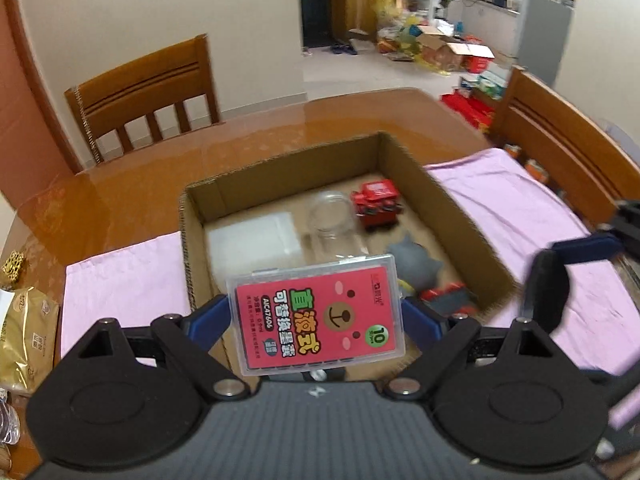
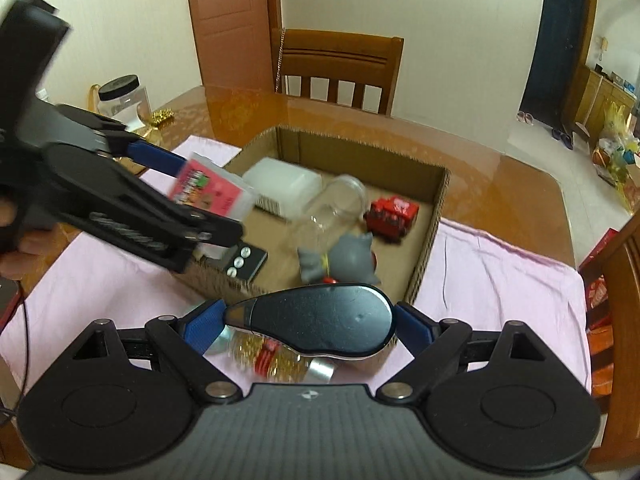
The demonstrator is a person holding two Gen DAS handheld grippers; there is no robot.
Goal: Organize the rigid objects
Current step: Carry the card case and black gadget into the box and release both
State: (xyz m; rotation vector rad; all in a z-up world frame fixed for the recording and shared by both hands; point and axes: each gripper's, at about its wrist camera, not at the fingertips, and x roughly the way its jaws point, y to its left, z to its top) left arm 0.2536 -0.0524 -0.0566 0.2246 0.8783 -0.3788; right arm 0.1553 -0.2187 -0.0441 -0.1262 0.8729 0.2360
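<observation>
My left gripper point(image 1: 316, 316) is shut on a clear plastic case with a pink bear label point(image 1: 318, 316), held over the near edge of an open cardboard box point(image 1: 288, 168). The case also shows in the right wrist view point(image 2: 212, 192), above the box's left side. My right gripper point(image 2: 310, 322) is shut on a black teardrop-shaped object point(image 2: 320, 320), held just short of the box's near wall point(image 2: 424, 268). Inside the box lie a white container point(image 1: 252, 240), a clear jar point(image 1: 332, 216), a red toy point(image 1: 378, 202), a grey figure point(image 1: 412, 258) and a black remote point(image 2: 244, 262).
The box stands on a pink cloth point(image 1: 520, 216) on a glossy brown table point(image 1: 120, 188). Wooden chairs point(image 1: 148, 96) stand around it. A small bottle with a silver cap point(image 2: 288, 362) lies on the cloth under my right gripper. Gold packets point(image 1: 28, 328) and a black-lidded jar point(image 2: 120, 94) sit at the left.
</observation>
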